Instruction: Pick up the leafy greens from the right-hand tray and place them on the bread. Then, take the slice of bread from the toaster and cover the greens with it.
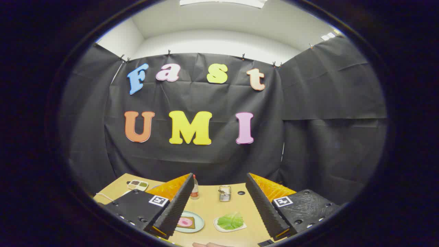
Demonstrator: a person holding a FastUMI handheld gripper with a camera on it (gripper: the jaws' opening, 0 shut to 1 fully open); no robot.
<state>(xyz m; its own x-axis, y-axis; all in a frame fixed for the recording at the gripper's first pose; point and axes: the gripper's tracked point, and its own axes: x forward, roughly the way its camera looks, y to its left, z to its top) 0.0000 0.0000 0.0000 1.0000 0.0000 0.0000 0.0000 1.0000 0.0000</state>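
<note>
My gripper (218, 176) hangs open above the wooden table (209, 206), with nothing between its fingers. Down between the fingers, a leaf of green lettuce (230, 221) lies on a small white tray (218, 226). To the left of it is a pale round plate (198, 224) with a slice of bread (190, 221) on it, and something pink (184, 222) lies on the bread; the left finger hides part of the plate. Farther back stands a small silver toaster (224, 193). What is inside the toaster is too small to tell.
A small bottle with a red cap (195, 188) stands left of the toaster, beside the left fingertip. A little divided dish (138, 185) with dark and green fillings is at the table's far left. A round hole (241, 193) is right of the toaster. A person's fingertip (210, 244) shows at the near edge.
</note>
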